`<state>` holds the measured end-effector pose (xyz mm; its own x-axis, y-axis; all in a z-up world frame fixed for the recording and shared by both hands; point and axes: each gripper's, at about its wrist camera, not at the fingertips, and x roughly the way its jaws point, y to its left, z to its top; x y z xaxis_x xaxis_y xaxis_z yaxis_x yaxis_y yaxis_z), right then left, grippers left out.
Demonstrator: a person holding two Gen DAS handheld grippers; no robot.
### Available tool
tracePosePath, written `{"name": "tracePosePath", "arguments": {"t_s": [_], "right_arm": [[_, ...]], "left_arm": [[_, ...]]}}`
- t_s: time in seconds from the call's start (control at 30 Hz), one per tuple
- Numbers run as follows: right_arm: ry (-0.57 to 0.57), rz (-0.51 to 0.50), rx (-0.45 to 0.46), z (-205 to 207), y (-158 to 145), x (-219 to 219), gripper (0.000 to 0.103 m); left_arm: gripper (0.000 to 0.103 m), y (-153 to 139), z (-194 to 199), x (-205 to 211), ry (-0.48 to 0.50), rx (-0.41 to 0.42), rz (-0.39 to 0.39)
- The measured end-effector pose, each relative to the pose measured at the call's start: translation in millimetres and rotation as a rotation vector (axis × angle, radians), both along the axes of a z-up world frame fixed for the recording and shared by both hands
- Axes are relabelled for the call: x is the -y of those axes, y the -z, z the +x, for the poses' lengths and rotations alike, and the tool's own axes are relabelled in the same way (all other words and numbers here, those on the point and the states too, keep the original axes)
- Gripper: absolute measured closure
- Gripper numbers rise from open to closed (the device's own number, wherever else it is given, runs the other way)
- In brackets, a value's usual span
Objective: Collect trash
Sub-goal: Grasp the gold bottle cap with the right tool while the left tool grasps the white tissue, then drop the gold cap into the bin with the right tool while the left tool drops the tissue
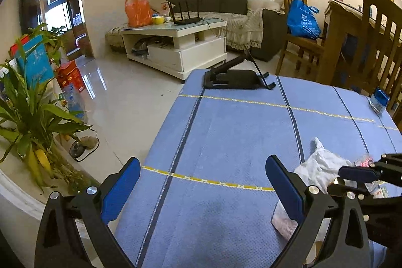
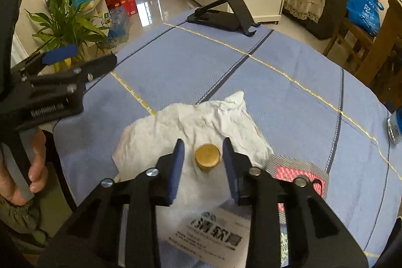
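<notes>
A crumpled white tissue (image 2: 201,122) lies on the blue tablecloth (image 2: 289,102), and it also shows in the left wrist view (image 1: 319,167). A small round gold-brown cap (image 2: 207,157) rests on the tissue. My right gripper (image 2: 203,155) is open, its blue pads on either side of the cap with gaps on both sides. A red-and-silver wrapper (image 2: 296,171) lies to its right and a printed white packet (image 2: 213,235) lies under it. My left gripper (image 1: 201,182) is open and empty above the cloth, left of the tissue.
A black folding stand (image 2: 226,14) sits at the table's far edge. A blue-labelled can (image 2: 395,126) stands at the right edge. Potted plants (image 2: 67,24) stand left of the table, wooden chairs (image 1: 377,42) to the right. A white coffee table (image 1: 181,42) and sofa lie beyond.
</notes>
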<state>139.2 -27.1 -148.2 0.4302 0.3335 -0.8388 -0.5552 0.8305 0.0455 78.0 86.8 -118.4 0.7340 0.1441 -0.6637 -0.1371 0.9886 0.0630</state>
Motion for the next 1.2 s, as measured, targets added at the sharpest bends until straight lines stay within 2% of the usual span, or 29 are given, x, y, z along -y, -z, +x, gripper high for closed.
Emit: {"name": "tracePosePath", "arguments": {"t_s": [0.07,0.27,0.33,0.43,0.5,0.6,0.73,0.87,0.9,0.93,0.97,1.0,1.03,1.07,1.1,1.2], "right_arm": [[0.001,-0.04,0.008,1,2,2,0.079],[-0.042,-0.072,0.01,-5,6,3,0.081],[-0.026,-0.052,0.018,-6,1,8,0.082],[0.023,0.08,0.04,-5,-24,30,0.082],[0.068,0.173,0.048,-3,-42,51,0.082],[0.161,0.333,0.045,-2,-66,97,0.082],[0.259,0.416,0.076,-5,-86,145,0.082],[0.312,0.452,0.092,-10,-96,175,0.082],[0.323,0.454,0.095,-11,-98,181,0.082],[0.329,0.454,0.097,-13,-98,183,0.082],[0.337,0.455,0.099,-15,-99,187,0.082],[0.345,0.462,0.101,-16,-100,192,0.082],[0.35,0.47,0.103,-17,-101,193,0.082],[0.353,0.476,0.106,-19,-102,195,0.082],[0.359,0.484,0.114,-21,-104,199,0.082],[0.372,0.499,0.129,-23,-106,203,0.082]], "left_arm": [[0.007,1,0,2,0.004,-0.003,0.001],[0.007,4,1,6,0.02,-0.017,-0.01],[0.007,4,1,9,0.048,-0.023,-0.031],[0.007,6,4,20,0.128,-0.042,-0.062],[0.007,10,10,35,0.223,-0.08,-0.078],[0.007,16,21,61,0.339,-0.13,-0.052],[0.007,27,33,97,0.483,-0.208,-0.017],[0.007,45,39,121,0.55,-0.3,-0.015],[0.012,45,36,126,0.554,-0.284,0.024],[0.024,43,34,127,0.563,-0.282,0.01],[0.03,42,33,128,0.56,-0.278,0.019],[0.048,41,32,129,0.562,-0.274,0.019],[0.076,38,30,130,0.553,-0.271,0.017],[0.095,37,30,130,0.545,-0.275,0.013],[0.1,37,30,130,0.527,-0.289,0.009],[0.101,34,26,121,0.48,-0.285,-0.04]]}}
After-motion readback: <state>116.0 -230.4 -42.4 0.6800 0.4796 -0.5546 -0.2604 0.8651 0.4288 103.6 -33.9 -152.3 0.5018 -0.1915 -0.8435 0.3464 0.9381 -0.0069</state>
